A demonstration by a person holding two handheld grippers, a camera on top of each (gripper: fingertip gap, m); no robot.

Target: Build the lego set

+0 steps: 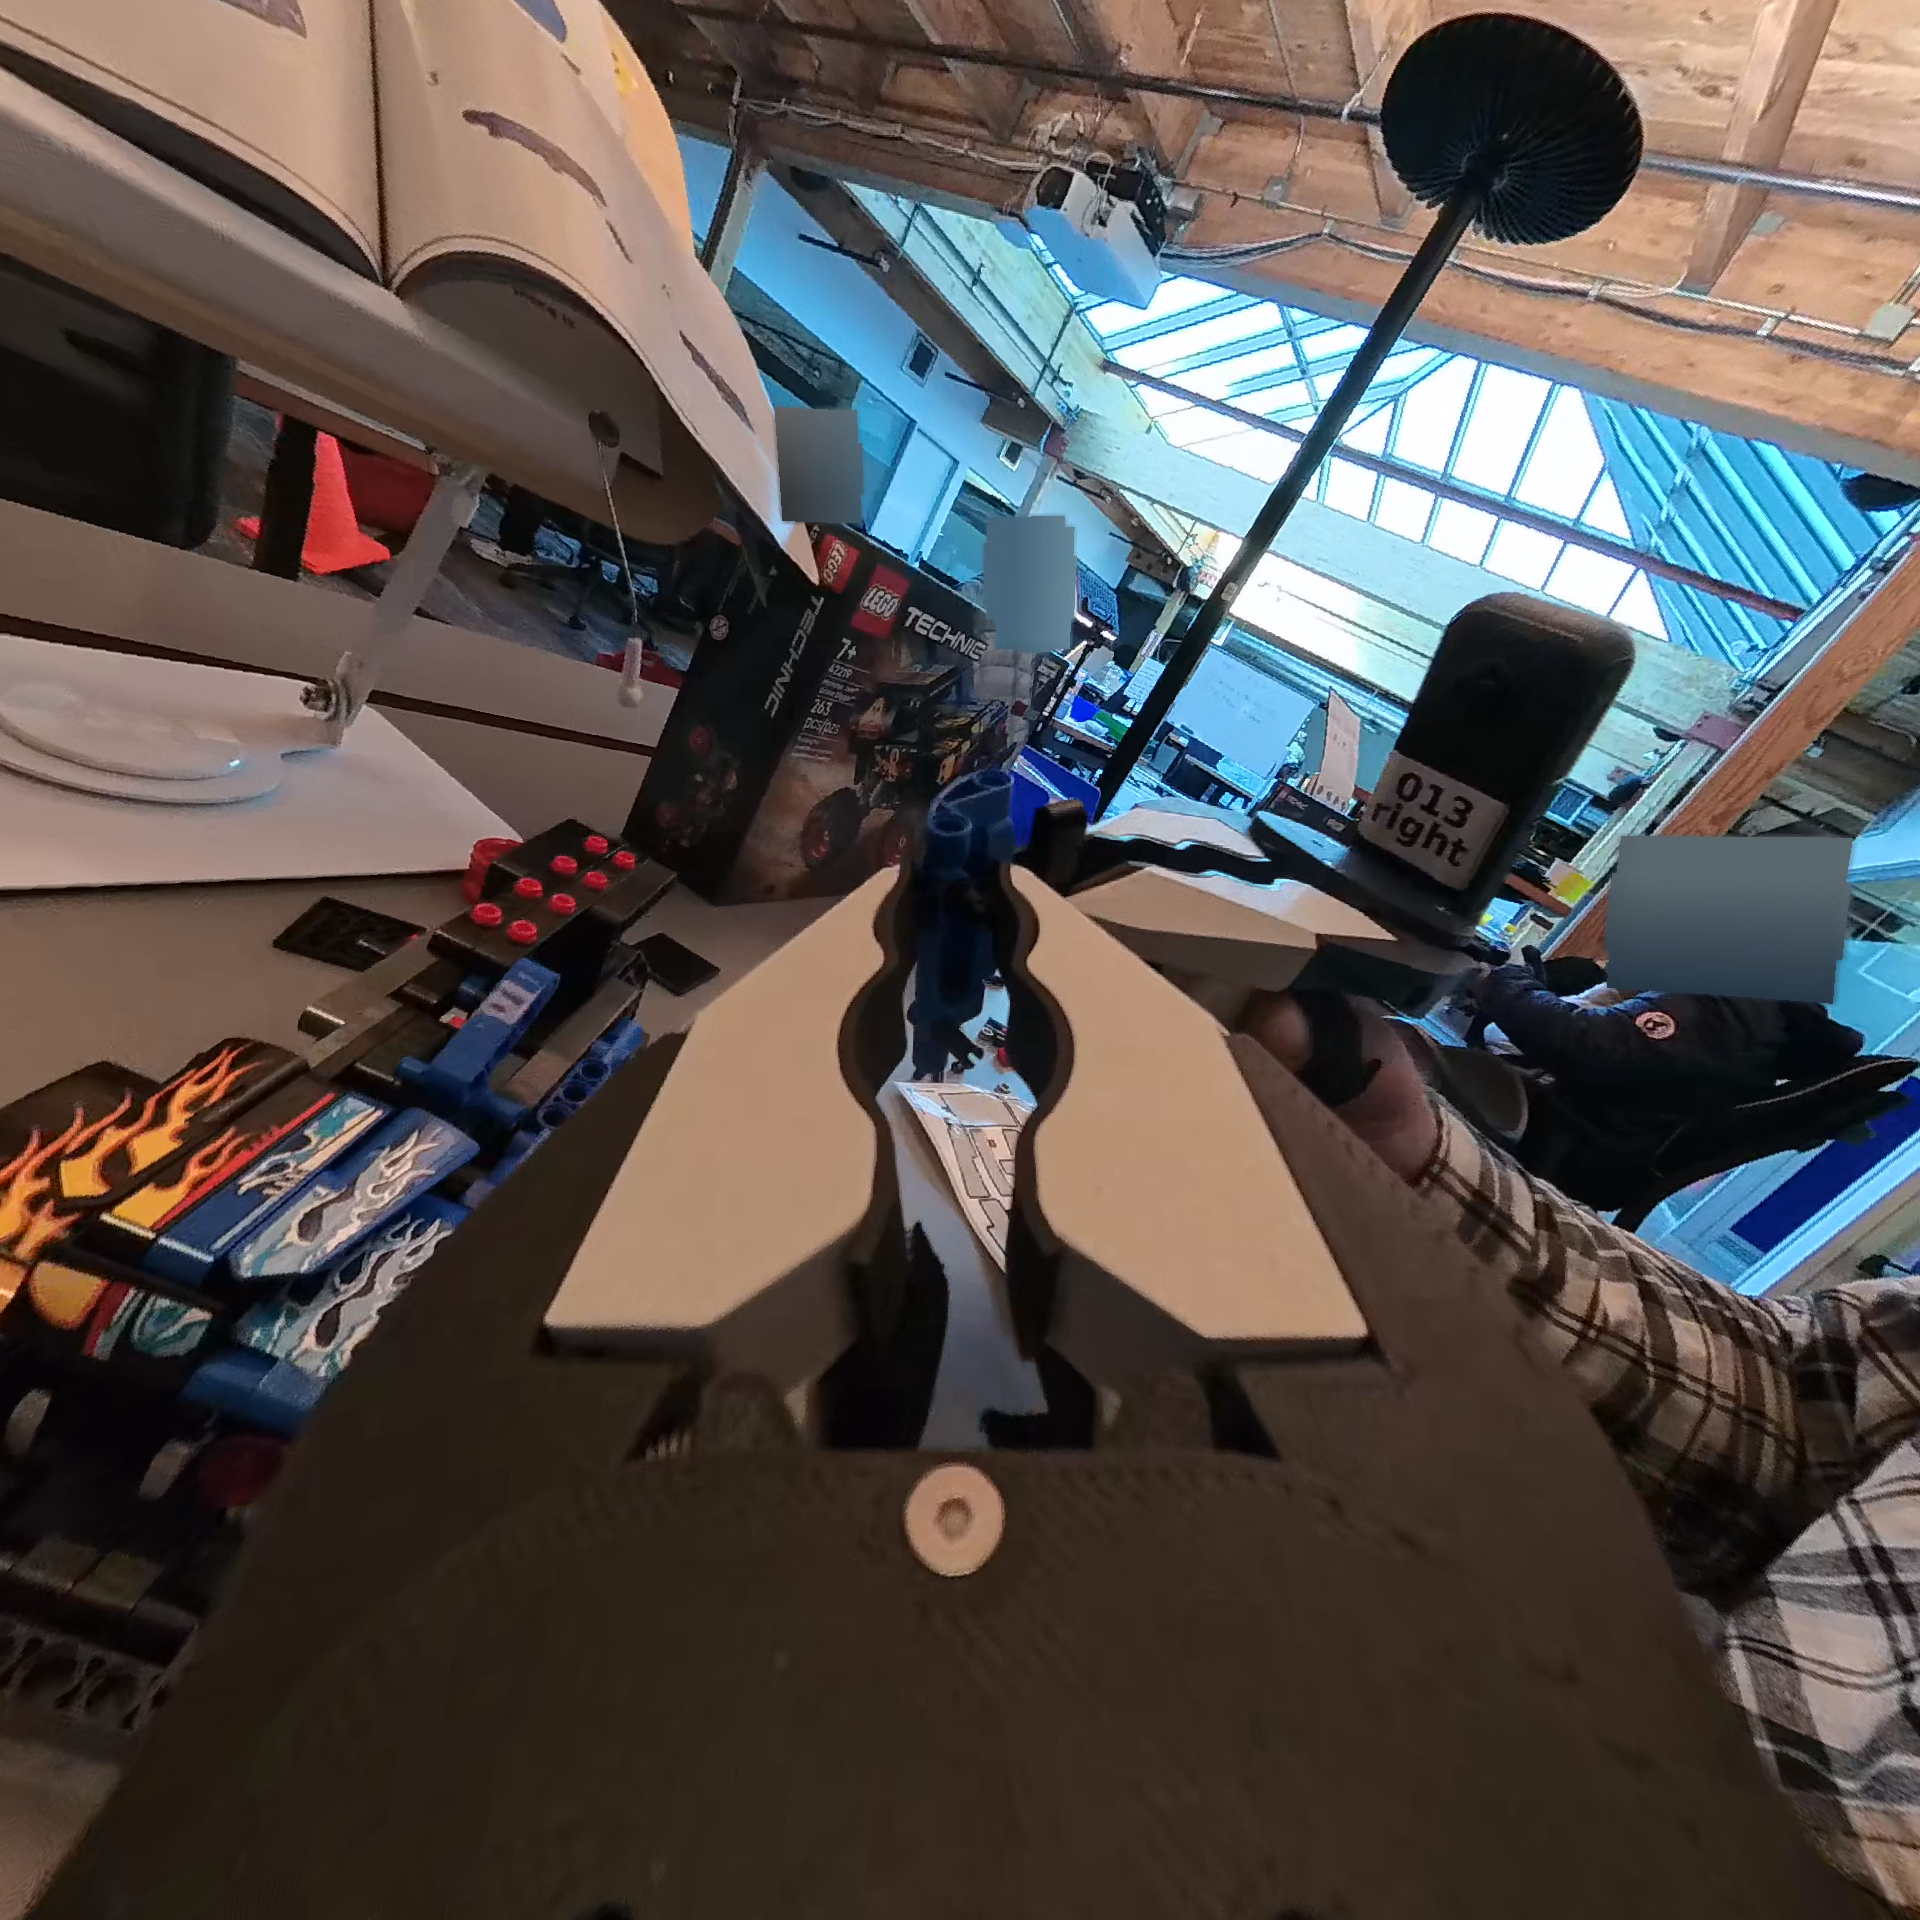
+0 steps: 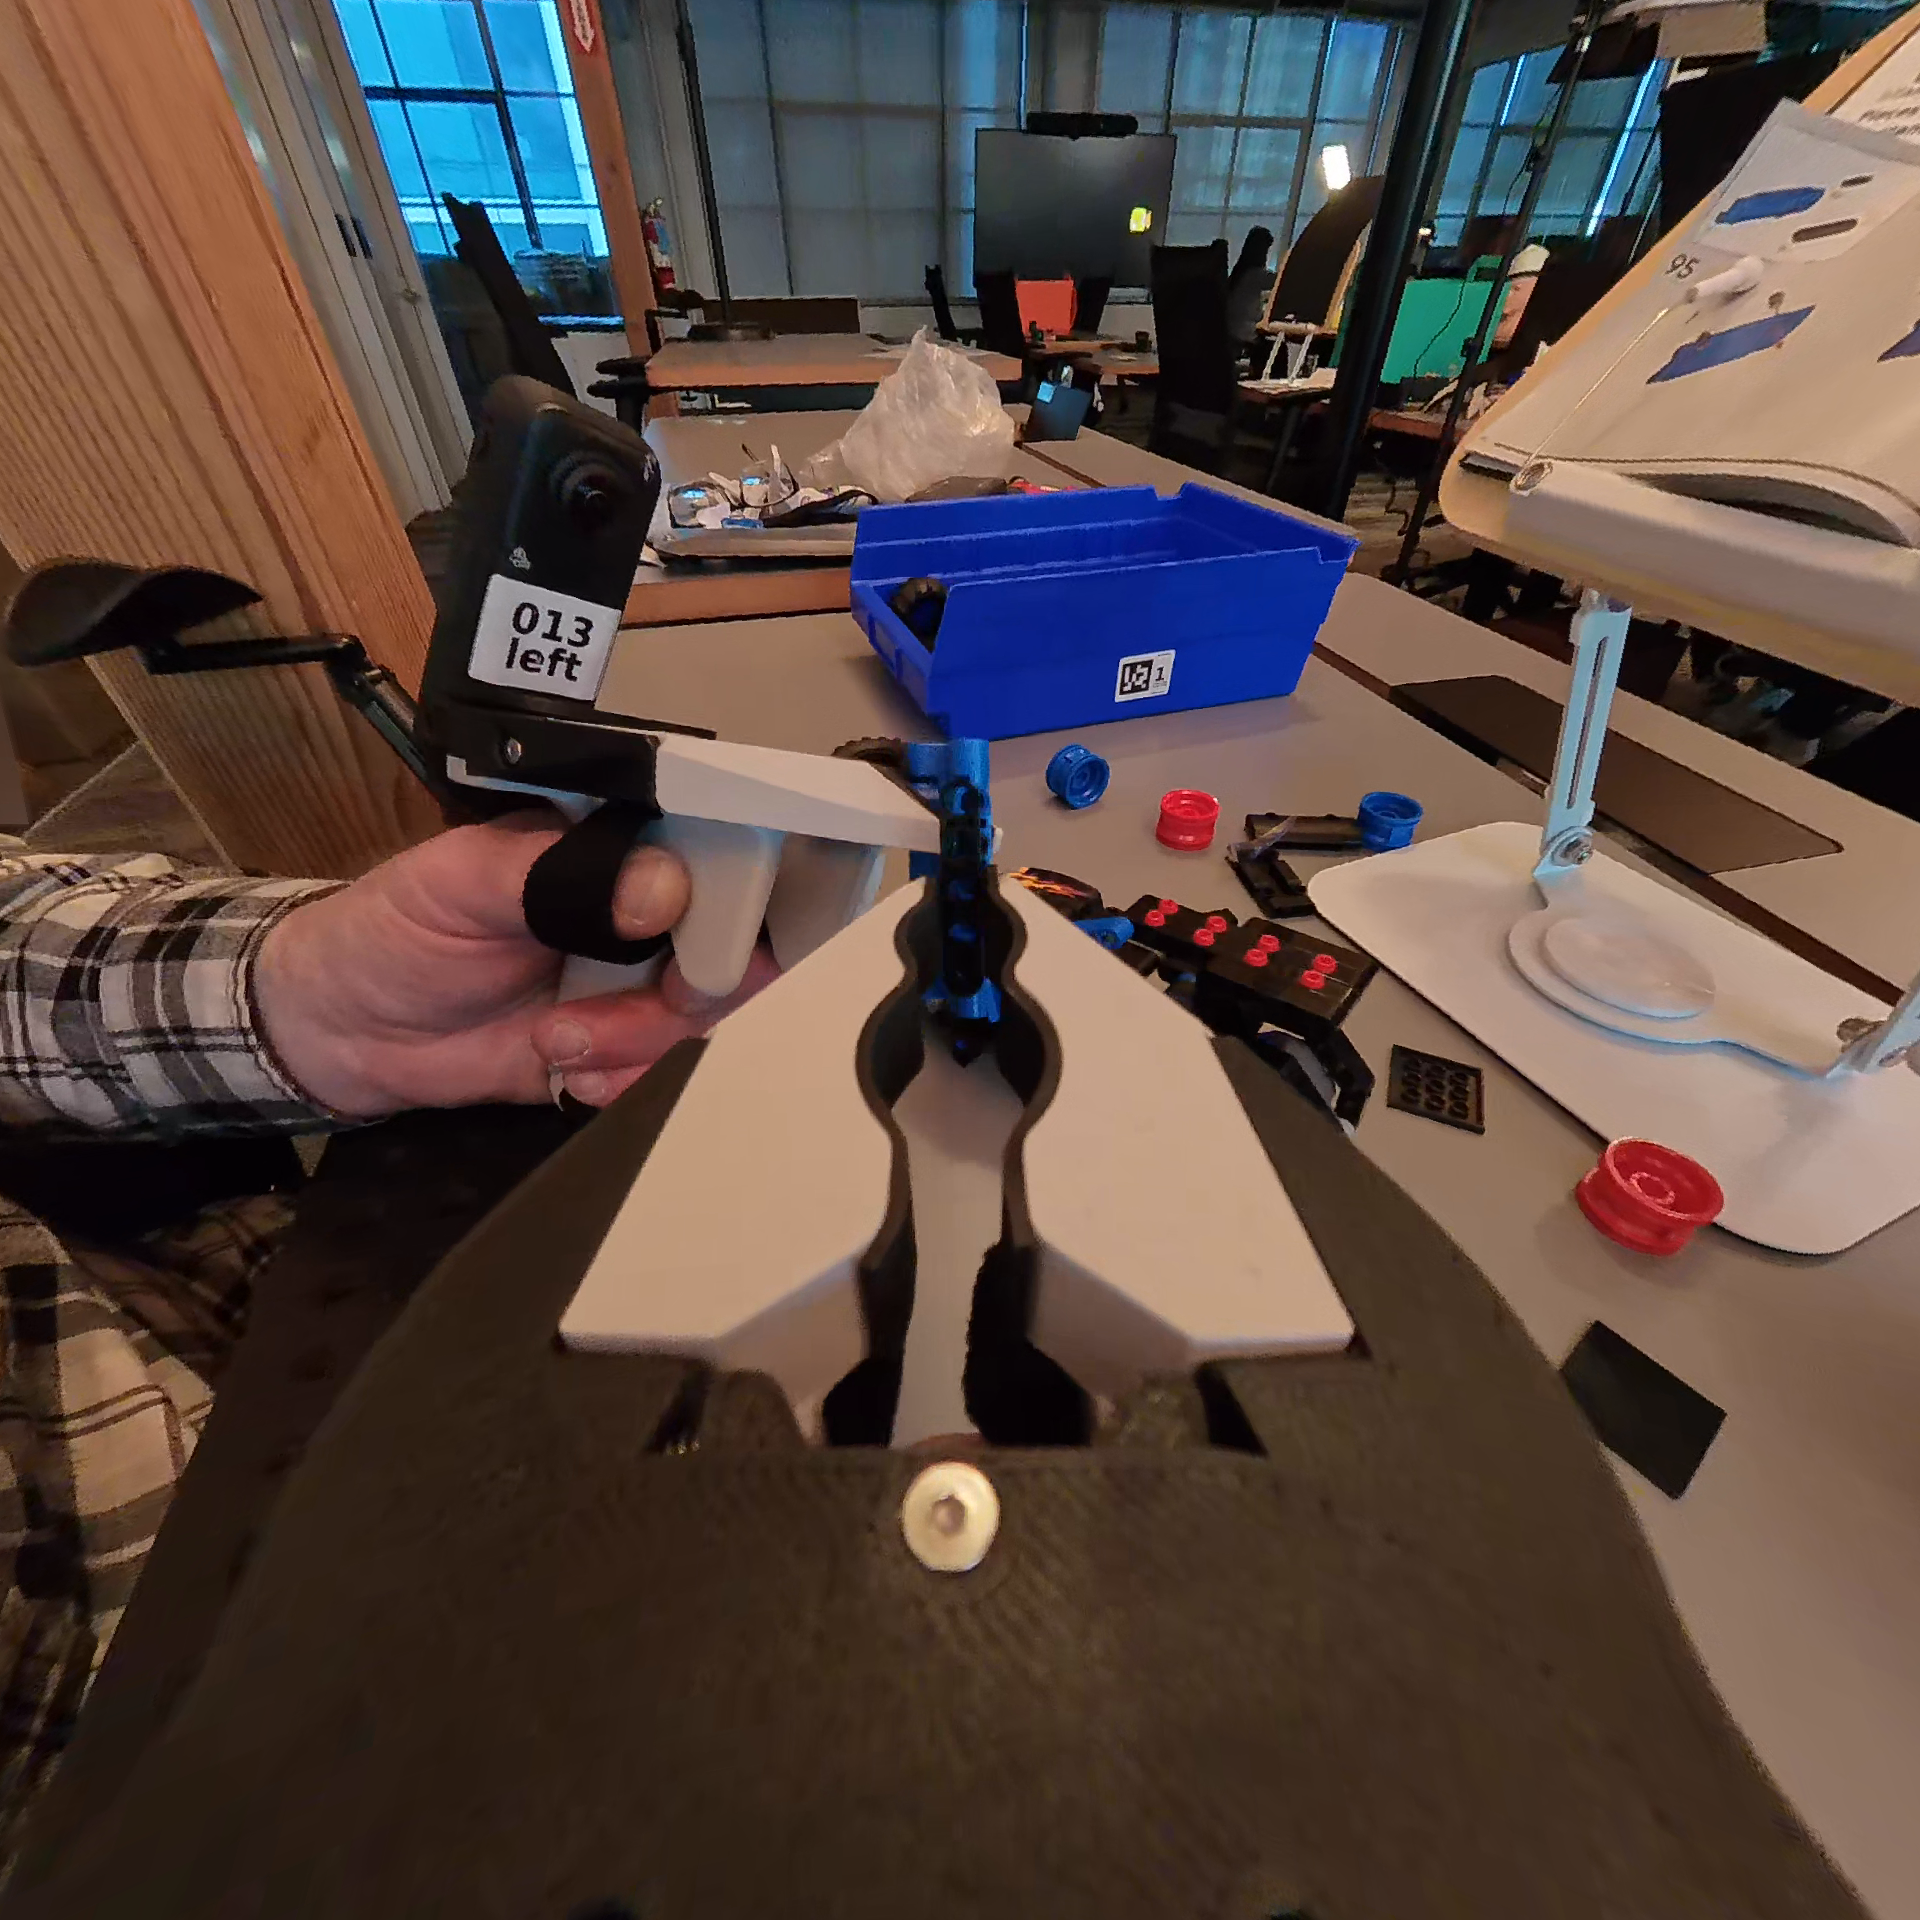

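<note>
Lego piece (image 2: 961, 894) — a narrow blue and black assembly — stands upright in the air above the grey table (image 2: 1766, 1455), and I have both tools on it. My right gripper (image 2: 961, 935) is clamped on its lower part, the stick sitting in the scalloped gap between the two grey fingers (image 2: 1143, 1091). My left gripper (image 1: 956, 914) is closed on the same piece; in the right wrist view it comes in from the left, its white finger meeting the stick near the top, just under a blue tube end. A hand (image 2: 468, 966) in a plaid sleeve (image 2: 125, 987) holds that tool's handle.

Just past the piece, on the table, lies the half-built model (image 2: 1247, 956): black blocks with red pins, and flame-printed panels (image 1: 187, 1174) in orange and blue beside them in the left wrist view. Loose wheel hubs are scattered near it — one blue (image 2: 1077, 775), one red (image 2: 1187, 819), another blue (image 2: 1389, 819), and a larger-looking red one (image 2: 1649, 1195) resting at the edge of a white stand base (image 2: 1455, 914). A small black grille plate (image 2: 1436, 1088) lies flat near the model.

That stand holds an open instruction book (image 2: 1766, 343) tilted above the table. Behind the hubs sits a blue bin (image 2: 1101, 603) with a black tyre in it. The set's box (image 1: 821, 727) stands upright behind the model in the left wrist view.
</note>
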